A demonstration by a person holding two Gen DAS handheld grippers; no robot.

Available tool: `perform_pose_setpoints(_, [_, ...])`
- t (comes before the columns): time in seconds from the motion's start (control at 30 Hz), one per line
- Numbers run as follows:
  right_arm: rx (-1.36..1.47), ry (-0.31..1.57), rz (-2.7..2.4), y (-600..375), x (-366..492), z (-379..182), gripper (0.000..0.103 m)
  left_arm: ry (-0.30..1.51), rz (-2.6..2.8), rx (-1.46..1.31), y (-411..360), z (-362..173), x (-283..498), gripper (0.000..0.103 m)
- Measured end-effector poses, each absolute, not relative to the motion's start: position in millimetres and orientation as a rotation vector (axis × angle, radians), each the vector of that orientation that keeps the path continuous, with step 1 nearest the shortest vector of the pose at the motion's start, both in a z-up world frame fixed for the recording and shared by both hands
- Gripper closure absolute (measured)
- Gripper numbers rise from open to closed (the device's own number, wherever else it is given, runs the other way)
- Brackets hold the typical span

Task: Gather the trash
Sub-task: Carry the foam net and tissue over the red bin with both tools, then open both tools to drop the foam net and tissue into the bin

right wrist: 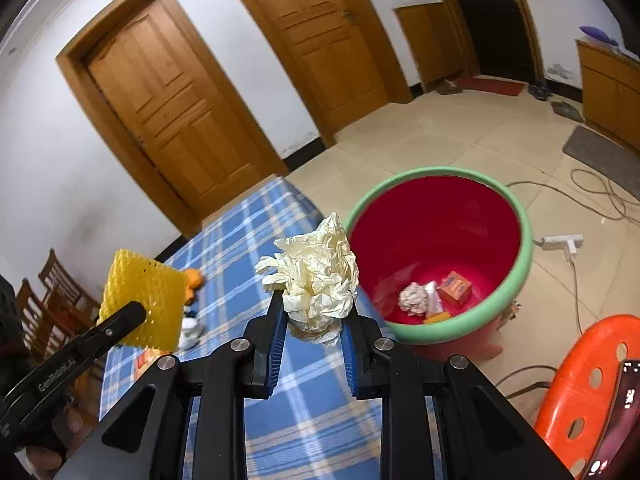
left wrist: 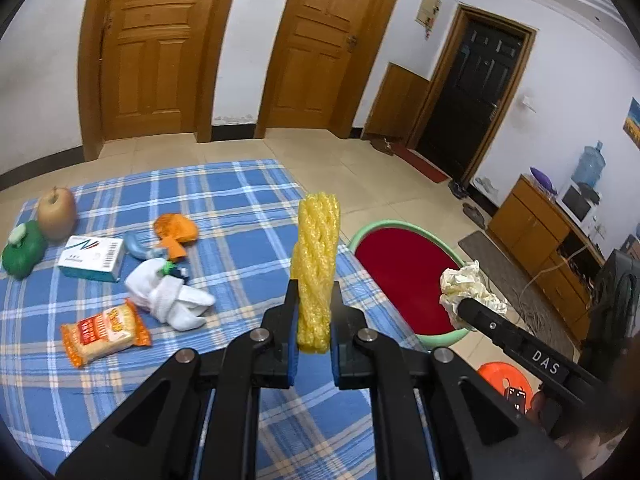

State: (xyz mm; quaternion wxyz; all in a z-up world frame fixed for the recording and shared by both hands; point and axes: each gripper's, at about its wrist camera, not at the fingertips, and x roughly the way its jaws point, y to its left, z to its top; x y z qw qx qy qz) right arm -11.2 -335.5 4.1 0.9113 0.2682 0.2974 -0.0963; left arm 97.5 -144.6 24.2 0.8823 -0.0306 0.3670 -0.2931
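Observation:
My left gripper (left wrist: 314, 304) is shut on a yellow foam net sleeve (left wrist: 316, 260), held upright above the blue plaid table (left wrist: 240, 208). It also shows in the right wrist view (right wrist: 144, 300). My right gripper (right wrist: 316, 308) is shut on a crumpled cream paper wad (right wrist: 316, 276), near the table's right edge; the wad shows in the left wrist view (left wrist: 468, 284). A red bin with a green rim (right wrist: 516, 208) stands on the floor just right of the table and holds a paper ball (right wrist: 414, 298), a clear wrapper and an orange box (right wrist: 456, 286).
On the table lie a snack packet (left wrist: 106, 330), white socks (left wrist: 170, 300), a white box (left wrist: 92, 258), orange peel (left wrist: 176, 230), an apple (left wrist: 58, 212) and a green object (left wrist: 22, 250). An orange stool (right wrist: 592, 384) stands right of the bin. Cables and a power strip (right wrist: 562, 242) lie on the floor.

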Motion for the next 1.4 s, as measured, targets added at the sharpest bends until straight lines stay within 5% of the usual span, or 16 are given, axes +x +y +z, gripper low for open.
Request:
perform_pose_setpoints(0.8, [0.659,0.670,-0.324,-417.8,-8.9,-47.7,0.075,0.849,-0.752,0.045,-253.8,0.2,122.7,0.092])
perform_pose_setpoints(1.4, [0.679,0.642,-0.343,-439.2,-8.4,-55.6,0.054,0.897,-0.815,0.071,-301.5,-29.0,134.0,0.092])
